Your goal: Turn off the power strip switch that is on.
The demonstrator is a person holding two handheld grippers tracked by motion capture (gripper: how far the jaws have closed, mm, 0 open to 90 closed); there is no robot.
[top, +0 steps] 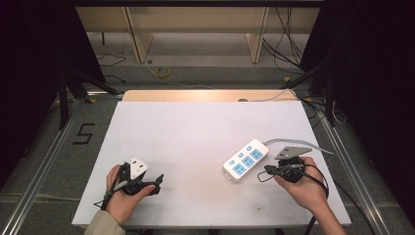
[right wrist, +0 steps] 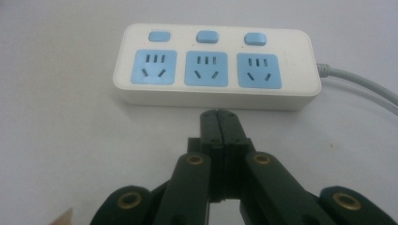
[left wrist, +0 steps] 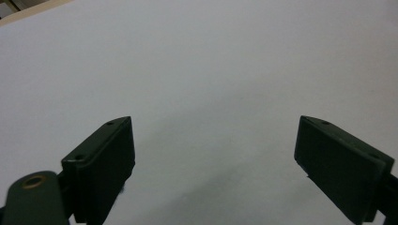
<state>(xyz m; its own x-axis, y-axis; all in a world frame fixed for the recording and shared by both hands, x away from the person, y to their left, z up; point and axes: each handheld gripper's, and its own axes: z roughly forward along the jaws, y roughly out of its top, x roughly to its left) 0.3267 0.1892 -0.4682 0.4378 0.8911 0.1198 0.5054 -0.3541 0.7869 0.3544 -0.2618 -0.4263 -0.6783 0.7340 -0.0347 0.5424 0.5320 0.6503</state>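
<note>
The power strip lies on the white table at about 4 o'clock from the table's centre, long axis running from 7 to 1 o'clock, its grey cord leaving toward 3 o'clock. The right gripper — jaws pressed together, empty — sits just beside the strip's long side, the nearer tool. The left gripper, jaws wide apart, is well apart at 8 o'clock — nothing stands between.
</note>
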